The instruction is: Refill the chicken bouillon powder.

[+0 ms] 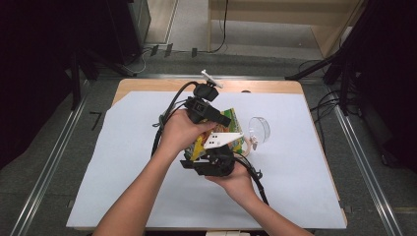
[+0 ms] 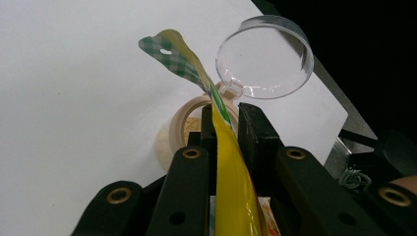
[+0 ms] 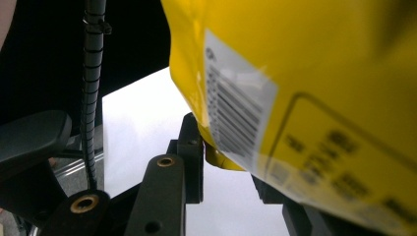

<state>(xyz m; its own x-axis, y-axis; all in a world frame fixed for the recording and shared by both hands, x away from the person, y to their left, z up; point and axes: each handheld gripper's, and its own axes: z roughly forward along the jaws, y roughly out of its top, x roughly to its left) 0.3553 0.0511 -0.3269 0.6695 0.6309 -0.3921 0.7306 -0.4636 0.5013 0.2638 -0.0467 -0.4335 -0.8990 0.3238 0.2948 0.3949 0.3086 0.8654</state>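
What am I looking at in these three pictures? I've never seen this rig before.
A person works at a table covered by a white sheet, with a hand-held gripper in each hand. The high view looks down from above; the other two cameras ride on the grippers and look along their black jaws. The left gripper is shut on the top edge of a yellow pouch. The right gripper holds the pouch's lower end, near its barcode. Beyond it, on the sheet, stands a small beige jar with its clear lid flipped open.
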